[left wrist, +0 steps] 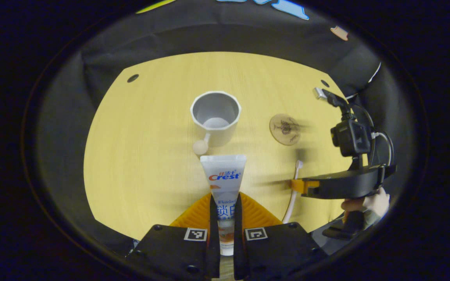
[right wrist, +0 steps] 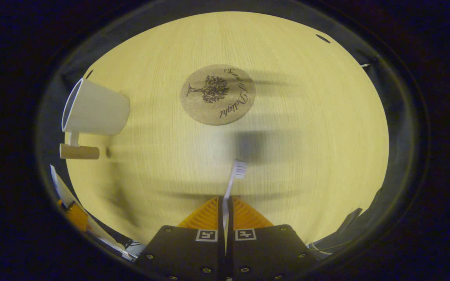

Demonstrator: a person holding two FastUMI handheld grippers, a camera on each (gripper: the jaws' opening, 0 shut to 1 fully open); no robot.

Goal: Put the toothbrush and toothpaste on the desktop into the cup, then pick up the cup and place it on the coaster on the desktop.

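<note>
Flanking empty cup [left wrist: 215,117], coaster [left wrist: 284,129], both well apart

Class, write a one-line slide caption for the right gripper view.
Right gripper clamps the toothbrush above the table, coaster ahead.

Pale wood desktop [left wrist: 150,156] w/ dark holes near its corners carries a white cup [left wrist: 215,117] upright, handle toward cam, and round cork coaster [right wrist: 218,94] beside it, apart.
</note>
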